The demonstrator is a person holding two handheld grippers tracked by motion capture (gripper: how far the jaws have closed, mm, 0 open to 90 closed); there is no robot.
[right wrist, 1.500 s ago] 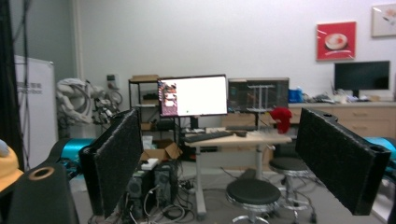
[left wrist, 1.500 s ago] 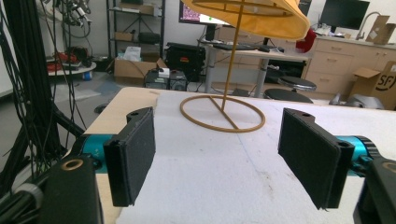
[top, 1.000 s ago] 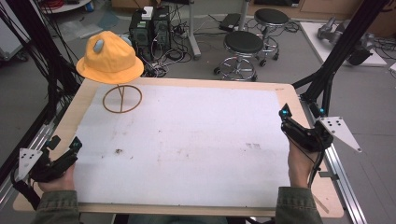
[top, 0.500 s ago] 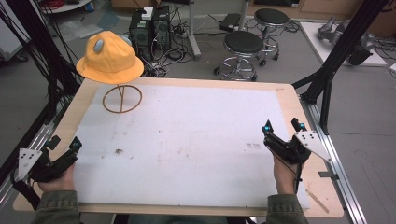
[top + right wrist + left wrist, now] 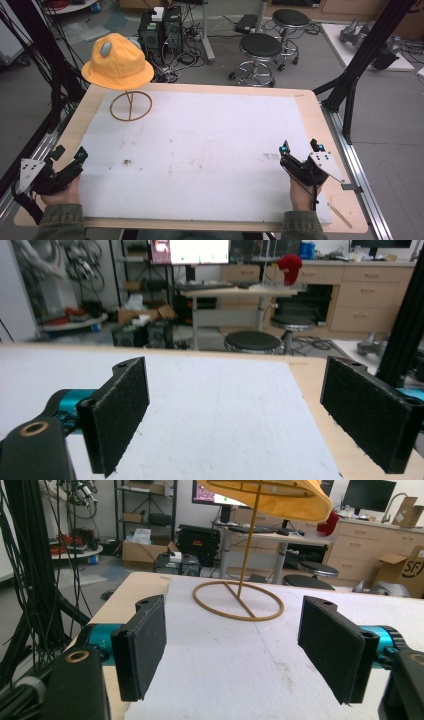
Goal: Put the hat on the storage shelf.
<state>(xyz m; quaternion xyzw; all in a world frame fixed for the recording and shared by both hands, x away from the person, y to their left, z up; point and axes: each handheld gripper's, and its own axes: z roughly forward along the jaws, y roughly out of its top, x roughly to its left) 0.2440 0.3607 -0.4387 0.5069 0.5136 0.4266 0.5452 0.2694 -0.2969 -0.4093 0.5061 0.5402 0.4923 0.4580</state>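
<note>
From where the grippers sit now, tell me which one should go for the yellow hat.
Left. The left gripper is on the hat's side, open and facing its stand. The right gripper sits across the table.

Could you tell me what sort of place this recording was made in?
Probably a robotics lab or workshop: a wooden work table inside a black frame, computer towers with tangled cables on the floor, stools, and desks with a monitor behind.

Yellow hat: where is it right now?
In the high view the yellow hat sits atop its wire stand at the table's far left corner, ahead of the left gripper.
</note>
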